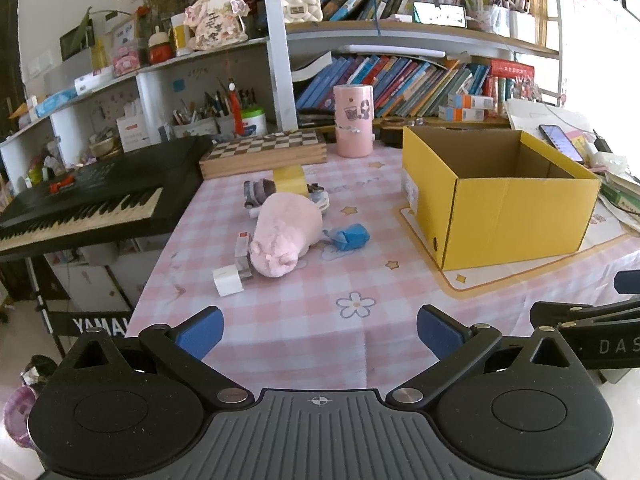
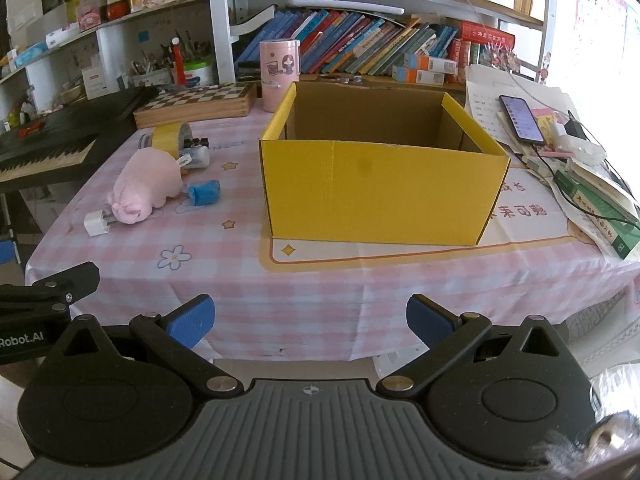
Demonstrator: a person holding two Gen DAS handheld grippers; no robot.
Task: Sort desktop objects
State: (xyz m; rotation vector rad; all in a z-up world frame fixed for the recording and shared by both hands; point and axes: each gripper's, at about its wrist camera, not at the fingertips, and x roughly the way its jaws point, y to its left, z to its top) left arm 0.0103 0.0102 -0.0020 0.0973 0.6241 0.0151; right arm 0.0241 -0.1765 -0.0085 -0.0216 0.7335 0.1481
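A black keyboard point(image 1: 80, 204) is sitting far left of the gripper, a chessboard box point(image 1: 264, 152) lying ahead, bookshelves point(image 1: 400, 80) standing beyond.

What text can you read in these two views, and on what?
"YAMA", cut off: keyboard stand.
"DAS", cut off: right gripper's arm.
"Robot.AI": left gripper's arm.
"NICE": tablecloth.
Book spines, carton label, phone screen, tablecloth characters: too small or blurred.

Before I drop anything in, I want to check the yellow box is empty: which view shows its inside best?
The right wrist view: the box faces it squarely, showing the inner walls, though the floor stays hidden. The left wrist view sees it from a corner, showing less inside.
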